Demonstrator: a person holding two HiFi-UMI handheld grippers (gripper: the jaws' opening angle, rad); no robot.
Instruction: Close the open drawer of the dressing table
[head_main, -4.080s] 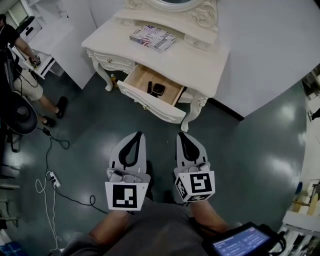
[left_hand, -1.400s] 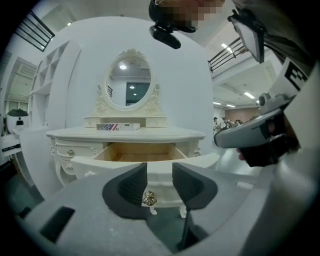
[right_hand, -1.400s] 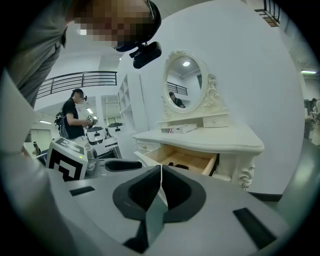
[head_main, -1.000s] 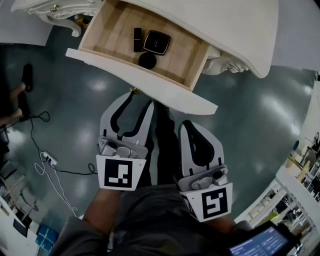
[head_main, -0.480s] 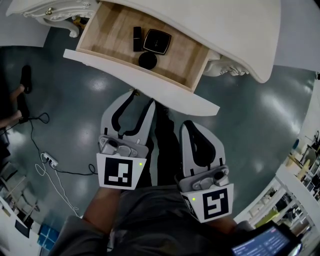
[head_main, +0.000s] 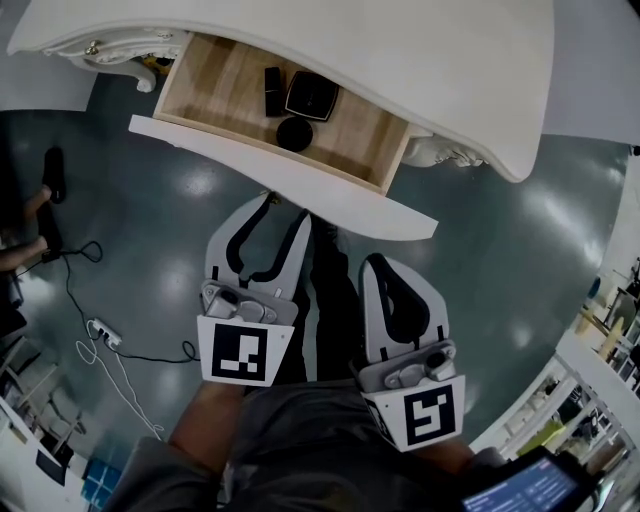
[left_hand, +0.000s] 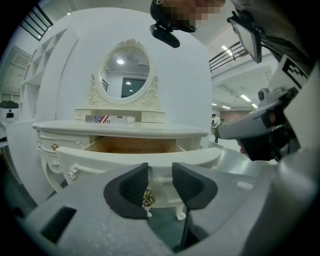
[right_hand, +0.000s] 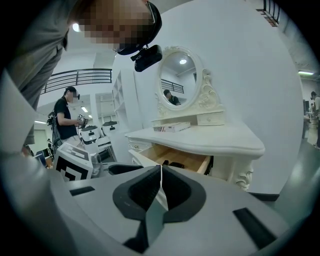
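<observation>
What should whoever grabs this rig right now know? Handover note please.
Left tool: open, the drawer's brass knob showing between its jaws; contact unclear.
Right tool: shut, empty, held back from the dressing table.
Drawer: open, three small black items inside.
Done: left tool lined up at the drawer front.
Left: push the drawer fully shut.

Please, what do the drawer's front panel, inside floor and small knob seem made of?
The front panel looks like wood under smooth cream-white paint; no grain shows. The inside floor is light bare or thinly varnished wood, with visible grain. The knob seems brass-coloured metal, shiny and ornate.
</observation>
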